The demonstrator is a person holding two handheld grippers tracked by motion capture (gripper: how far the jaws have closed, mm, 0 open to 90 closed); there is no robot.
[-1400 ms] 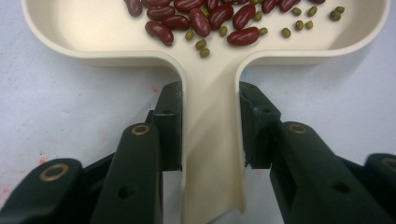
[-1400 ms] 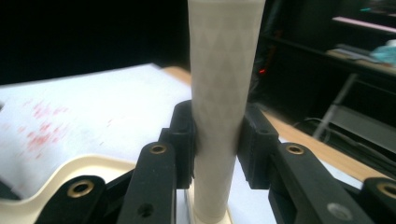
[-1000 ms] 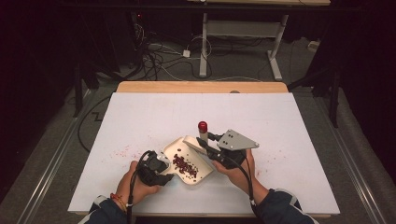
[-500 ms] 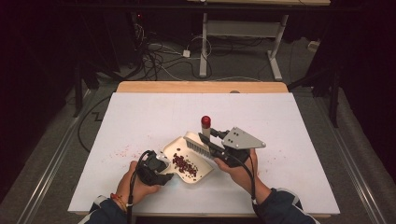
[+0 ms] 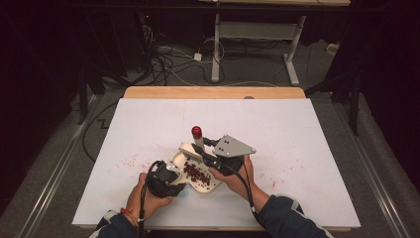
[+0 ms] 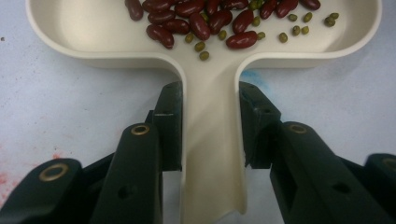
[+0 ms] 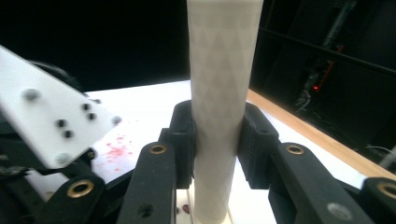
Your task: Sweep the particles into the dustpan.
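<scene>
The counter (image 5: 307, 148) is covered by a white sheet with a strip of bare wood along its far edge, and faint reddish specks are scattered on the sheet to the left and right of the work. Near the front middle of it lies a cream dustpan (image 5: 190, 171) — a shallow, rounded pan with a straight flat handle — resting on the sheet with its handle pointing toward the person's left hand. The left claw (image 6: 211, 123) is closed on that handle: in the left gripper view the two black jaws press against its two sides just behind the point where the handle widens into the pan, and the handle runs back between them toward the camera. The right claw (image 7: 217, 140) is clamped around the white handle of a brush (image 7: 223, 93), which stands nearly upright between the jaws in the right gripper view; in the high view the red-tipped end of this handle rises above the far rim of the pan, with the right gripper's grey plate just to its right and the right hand beside the pan's near right edge. Whether the brush's lower end touches the pan I cannot tell. Inside the pan sits a loose heap of dark red kidney beans (image 6: 201, 21), gathered toward its middle and far side, and mixed among them, spreading to the right, are the smaller green mung beans (image 6: 299, 29).
</scene>
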